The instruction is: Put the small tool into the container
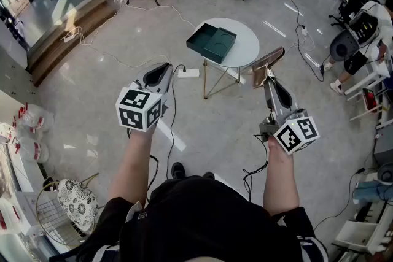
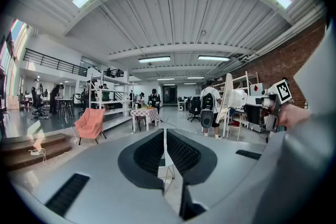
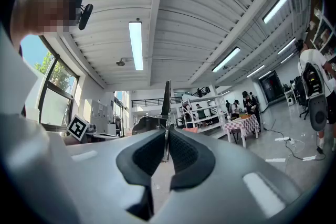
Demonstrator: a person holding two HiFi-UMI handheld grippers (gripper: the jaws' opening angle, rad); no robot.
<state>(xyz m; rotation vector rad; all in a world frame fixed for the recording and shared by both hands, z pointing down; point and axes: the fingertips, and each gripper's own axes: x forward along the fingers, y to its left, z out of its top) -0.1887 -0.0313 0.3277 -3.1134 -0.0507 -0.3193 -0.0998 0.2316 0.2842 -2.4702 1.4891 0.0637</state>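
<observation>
Starting at the left: left gripper (image 1: pixel 163 69) held out front, jaws pressed together with nothing in them, so basically a spare for now. Pointing roughly toward the white power strip (image 1: pixel 188 73) on the floor.

Moving to the middle: dark green container (image 1: pixel 212 43) sitting open on the left part of a small round table (image 1: pixel 247 46), one corner poking past the rim. Empty as far as can be told, so the drop-off isn't done yet.

Over on the right: right gripper (image 1: pixel 271 84) clamped on the tool (image 1: pixel 268 65), a flat brownish blade sticking up and forward out of the jaws. In the head view, lined up with the right edge of the table and well apart from the container. In the right gripper view, showing up as just a thin line edge-on between the pads, pinched near its lower end.

Handling guess: thin, stiff, light, probably metal and so a bit slick. No worry about crushing it, more about it swivelling or sliding in the pads with that much blade hanging out. Best to keep the pads flat on the two broad faces, low down near the end as now, and lower it in gently rather than letting go from high up, since a light flat piece could bounce or skate off the tray.
</observation>
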